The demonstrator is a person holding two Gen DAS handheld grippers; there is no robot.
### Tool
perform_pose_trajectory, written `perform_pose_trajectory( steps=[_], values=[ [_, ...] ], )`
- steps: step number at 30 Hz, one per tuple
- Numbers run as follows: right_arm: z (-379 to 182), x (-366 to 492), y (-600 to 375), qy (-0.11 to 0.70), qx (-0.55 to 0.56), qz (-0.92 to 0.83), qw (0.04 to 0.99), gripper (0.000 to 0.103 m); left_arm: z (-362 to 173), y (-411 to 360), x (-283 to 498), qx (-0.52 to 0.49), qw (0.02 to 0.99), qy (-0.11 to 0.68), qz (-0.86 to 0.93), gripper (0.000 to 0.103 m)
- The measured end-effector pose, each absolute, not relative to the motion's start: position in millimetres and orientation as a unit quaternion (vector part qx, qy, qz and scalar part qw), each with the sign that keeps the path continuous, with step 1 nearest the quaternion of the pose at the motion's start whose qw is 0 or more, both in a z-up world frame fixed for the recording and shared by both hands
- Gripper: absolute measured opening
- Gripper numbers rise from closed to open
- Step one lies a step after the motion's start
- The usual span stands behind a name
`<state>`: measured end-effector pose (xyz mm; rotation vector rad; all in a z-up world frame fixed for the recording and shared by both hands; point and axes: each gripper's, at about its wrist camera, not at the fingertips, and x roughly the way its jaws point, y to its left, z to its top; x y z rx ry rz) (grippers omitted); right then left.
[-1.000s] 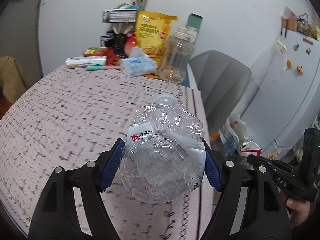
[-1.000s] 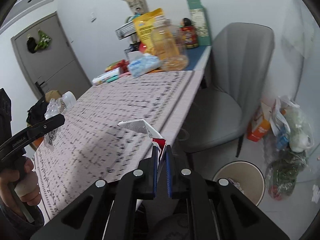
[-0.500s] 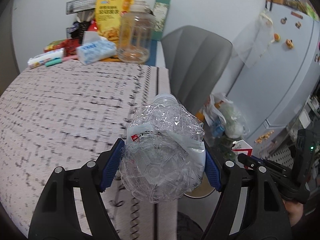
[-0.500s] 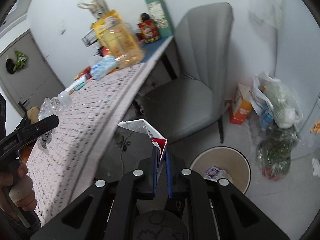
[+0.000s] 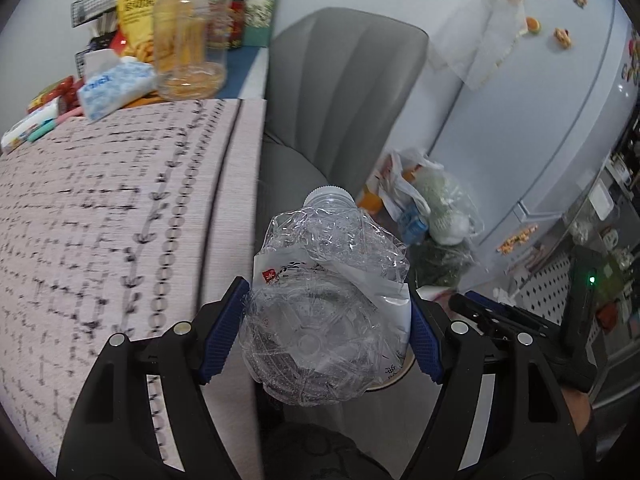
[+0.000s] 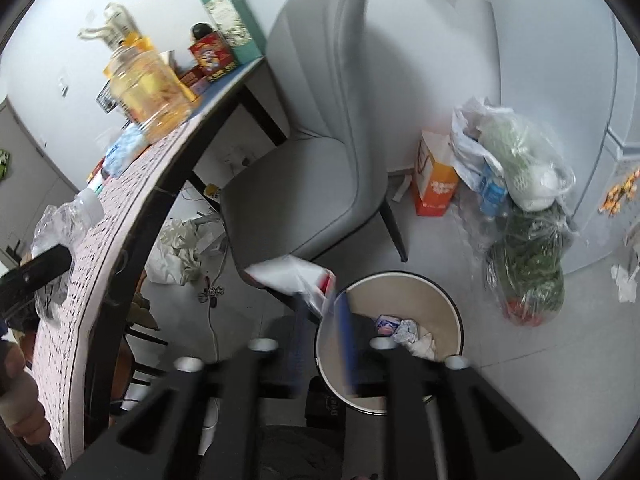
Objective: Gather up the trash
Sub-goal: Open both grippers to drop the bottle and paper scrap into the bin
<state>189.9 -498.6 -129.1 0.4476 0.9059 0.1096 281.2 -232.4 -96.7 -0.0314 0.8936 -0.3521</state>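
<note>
A grey chair stands beside the table, whose cloth carries a black woven pattern. On the floor, a round cream bin holds crumpled paper. The left gripper clamps a crushed clear bottle, off the table edge; its white label shows a red square and dark characters too small to read. The right gripper, blurred, has its jaws parted at the bin's rim, a white-and-red carton at their tips; whether they touch it is unclear.
</note>
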Motion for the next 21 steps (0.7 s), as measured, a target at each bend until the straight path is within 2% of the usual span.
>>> perform_pose_trajectory(
  steps=[1, 13, 15, 16, 21],
  values=[
    [-130.9, 188.9, -502.9, 0.432, 0.219, 0.05, 0.873, 0.048, -98.0, -236.3, 281.7, -0.013, 0.886, 0.431, -0.171, 0.074],
    [-156.2, 151.4, -565.3, 0.427, 0.265, -0.002, 0.864, 0.049, -130.6, -315.4, 290.8, 0.001, 0.847, 0.475, -0.239, 0.074],
    [-156.1, 142.2, -576.1, 0.424, 0.27, -0.013, 0.864, 0.049, -132.4, -329.7, 289.8, 0.011, 0.841, 0.476, -0.256, 0.084],
    [-155.7, 139.0, -580.7, 0.422, 0.272, -0.017, 0.864, 0.049, -131.7, -337.6, 288.5, 0.023, 0.843, 0.473, -0.255, 0.097],
    [-151.7, 127.2, -592.6, 0.417, 0.275, -0.026, 0.866, 0.05, -129.2, -337.6, 285.3, 0.021, 0.846, 0.467, -0.255, 0.097]
  ],
)
